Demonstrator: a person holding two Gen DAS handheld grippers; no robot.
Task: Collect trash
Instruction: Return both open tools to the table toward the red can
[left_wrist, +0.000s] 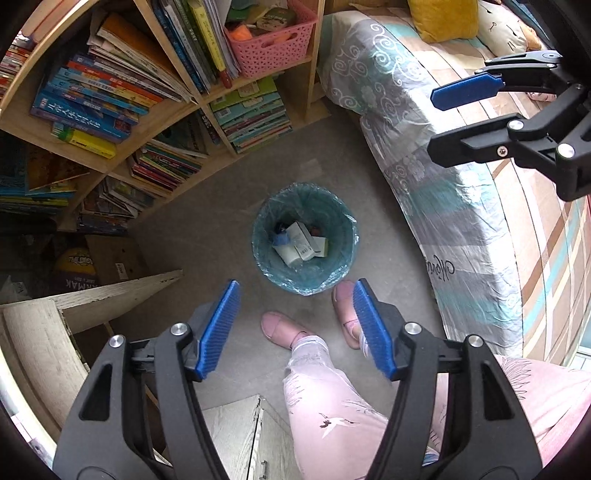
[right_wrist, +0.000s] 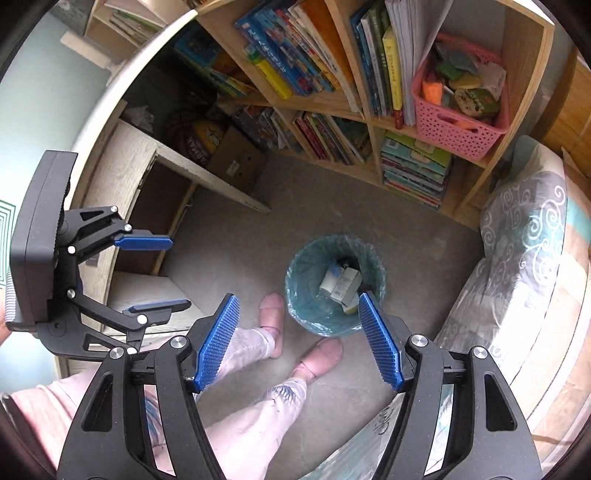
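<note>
Bin (left_wrist: 305, 240) stands on the grey floor (left_wrist: 229, 206) between the bookshelf (left_wrist: 110, 110) and the bed (left_wrist: 461, 206), just ahead of the person's slippers (left_wrist: 277, 328). It is lined with a thin teal bag (left_wrist: 343, 206), whose edge is folded over the rim, and small cartons (left_wrist: 301, 242) lie at the bottom together with other scraps (too small to be named).

Both grippers are held high above it. The left gripper (left_wrist: 295, 328) is released, its blue pads spread wide with nothing between them; the right gripper (right_wrist: 297, 339) is likewise spread and empty. Each is seen from the other's camera, and the same is shown there.

No loose trash can be made out on the floor near the bin, so the step in hand is judged to be the gathering of the bag itself. For that to be done well, the two grippers should be lowered to opposite sides of the rim, and the folded-over film should be pinched where it is doubled, not where it is a single layer. The liner looks thin and slack, so it is likely to tear or slip if it is pulled from one side only. An even lift from both sides would be safer, with the bin kept from tipping toward the slippers.
</note>
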